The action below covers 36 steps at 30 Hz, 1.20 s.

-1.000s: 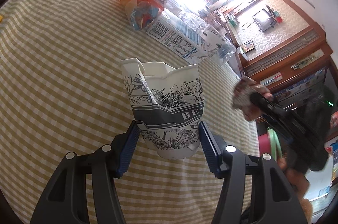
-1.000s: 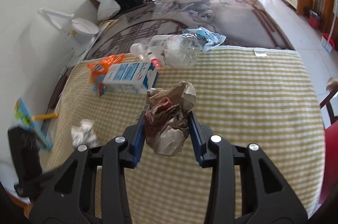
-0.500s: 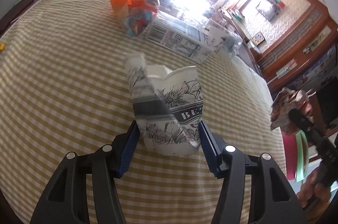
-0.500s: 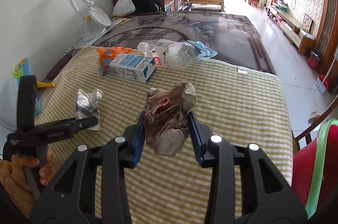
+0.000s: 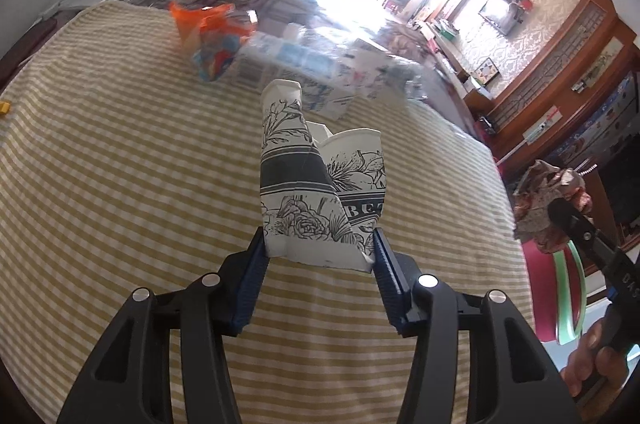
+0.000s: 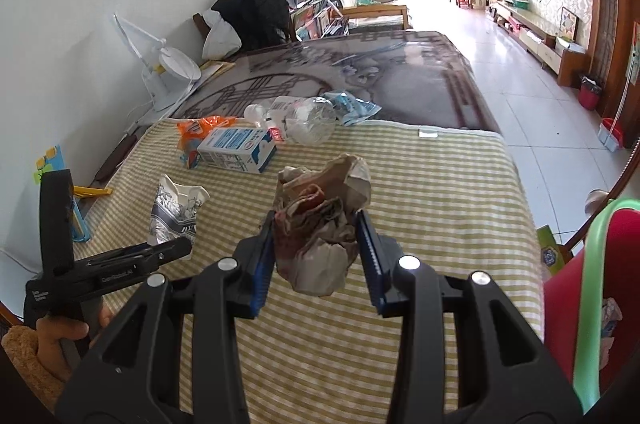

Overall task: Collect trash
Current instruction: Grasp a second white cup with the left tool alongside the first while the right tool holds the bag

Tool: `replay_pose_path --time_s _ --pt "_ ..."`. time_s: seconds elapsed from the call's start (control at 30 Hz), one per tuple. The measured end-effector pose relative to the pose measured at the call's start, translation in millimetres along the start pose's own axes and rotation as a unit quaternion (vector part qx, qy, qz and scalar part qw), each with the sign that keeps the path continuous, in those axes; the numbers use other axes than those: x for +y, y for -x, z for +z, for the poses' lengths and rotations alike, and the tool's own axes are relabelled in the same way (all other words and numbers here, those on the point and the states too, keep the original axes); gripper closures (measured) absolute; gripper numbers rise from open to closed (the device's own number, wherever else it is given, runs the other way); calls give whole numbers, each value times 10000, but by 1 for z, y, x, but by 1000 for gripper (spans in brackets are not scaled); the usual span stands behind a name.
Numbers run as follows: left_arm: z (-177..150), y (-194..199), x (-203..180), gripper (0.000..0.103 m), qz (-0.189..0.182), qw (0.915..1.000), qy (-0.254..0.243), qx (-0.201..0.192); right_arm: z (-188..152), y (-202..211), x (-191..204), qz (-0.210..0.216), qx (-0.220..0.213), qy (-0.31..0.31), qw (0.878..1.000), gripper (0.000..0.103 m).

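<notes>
Pinching a crushed paper cup (image 5: 320, 192) between its blue pads, the left gripper (image 5: 319, 266) was held above the checked tablecloth (image 5: 120, 184), the cup's base being squeezed from both sides and its flower-printed wall folded in. A crumpled brown paper wad (image 6: 320, 224) was clamped in the same way by the right gripper (image 6: 316, 260), nearer the camera than the milk carton (image 6: 236, 148) and raised off the cloth. Taken from the milk carton, which was lying on its side on the tablecloth, an orange snack bag (image 6: 196, 132) was seen just beside it on the wall side, and a clear plastic bottle (image 6: 304, 114) with a blue wrapper (image 6: 352, 106) was seen just behind it, at the cloth's far edge. Well away from the carton, past the cloth's near right corner, a red bin (image 6: 576, 304) with a green rim was partly shown.
</notes>
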<state>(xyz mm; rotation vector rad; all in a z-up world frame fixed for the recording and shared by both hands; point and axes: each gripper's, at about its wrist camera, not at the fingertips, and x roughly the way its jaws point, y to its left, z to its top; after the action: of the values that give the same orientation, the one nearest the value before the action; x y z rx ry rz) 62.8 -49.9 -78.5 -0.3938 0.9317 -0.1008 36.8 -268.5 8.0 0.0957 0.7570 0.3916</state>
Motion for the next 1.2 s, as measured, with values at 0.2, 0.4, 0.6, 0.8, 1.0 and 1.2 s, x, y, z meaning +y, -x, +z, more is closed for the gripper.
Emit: replay_pose_path --time_s 0.2,0.4,0.6,0.8,1.0,1.2 --pt "-7 -7 -21 55 59 9996 -210 175 -3 12 -12 16 -105 -122 9999 65" --pt "-20 -21 -6 43 200 9983 189 512 -8 19 -28 79 -102 -373 9992 65" --pt "-10 -24 -8 39 220 9986 199 445 -9 17 -38 204 -28 -642 9977 65" --pt "-13 -25 -17 55 213 9988 63 425 -10 14 -34 172 5 -511 9985 65" --pt "-15 -9 -17 57 102 9994 128 309 -10 13 -34 183 14 -496 9986 65" --pt "-18 11 -33 57 -127 9997 -12 230 -10 15 -36 164 -29 -520 9985 65"
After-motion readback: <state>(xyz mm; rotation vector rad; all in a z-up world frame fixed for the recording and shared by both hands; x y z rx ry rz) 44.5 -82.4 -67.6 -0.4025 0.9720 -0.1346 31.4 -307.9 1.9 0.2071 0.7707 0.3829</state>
